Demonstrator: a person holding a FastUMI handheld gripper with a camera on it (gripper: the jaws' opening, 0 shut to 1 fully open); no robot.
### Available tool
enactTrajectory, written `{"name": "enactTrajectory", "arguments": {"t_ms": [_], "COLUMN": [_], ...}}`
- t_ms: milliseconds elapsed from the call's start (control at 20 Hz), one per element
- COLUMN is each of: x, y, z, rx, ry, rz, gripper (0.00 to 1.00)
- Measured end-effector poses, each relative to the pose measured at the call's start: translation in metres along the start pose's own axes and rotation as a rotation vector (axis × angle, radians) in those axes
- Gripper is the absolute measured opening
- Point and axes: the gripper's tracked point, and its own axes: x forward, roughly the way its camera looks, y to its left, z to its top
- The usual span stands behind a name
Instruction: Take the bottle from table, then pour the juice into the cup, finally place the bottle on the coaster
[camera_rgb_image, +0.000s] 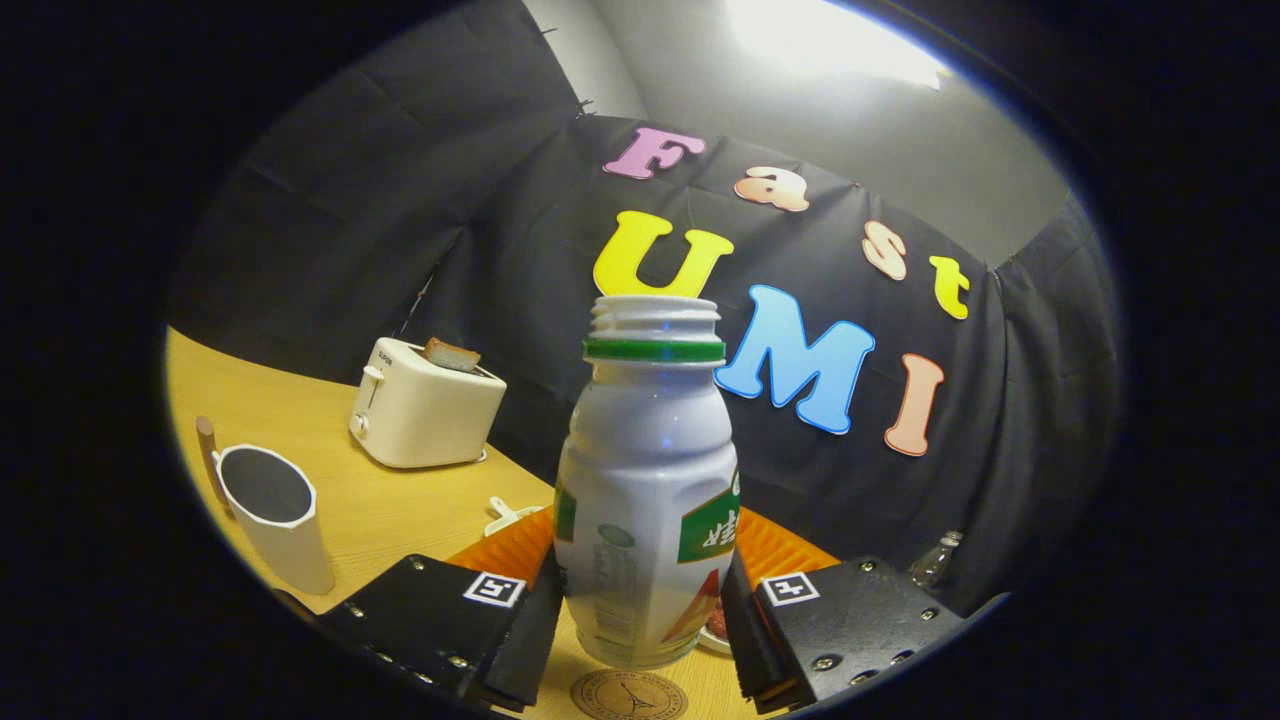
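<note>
On wooden table (380, 510) against black cloth wall, hand-held gripper (640, 620) clamping bottle (645, 480), cup (275, 515), toaster (425, 405)

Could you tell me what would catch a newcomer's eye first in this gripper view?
The white bottle with a green neck ring and no cap stands out first: it sits upright between the fingers of the claw, which press on its lower sides. To its left on the wooden table stands a white cup, with a white toaster holding a slice of bread beyond it. A round coaster lies just below the bottle.
</note>
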Motion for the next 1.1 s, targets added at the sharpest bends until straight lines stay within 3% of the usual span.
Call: {"name": "enactTrajectory", "arguments": {"t_ms": [650, 1100], "x": [-0.006, -0.006], "y": [-0.045, -0.041], "z": [-0.036, -0.068], "rx": [0.204, 0.292], "ry": [0.112, 0.203], "rz": [-0.063, -0.015], "gripper": [0.71, 0.71]}}
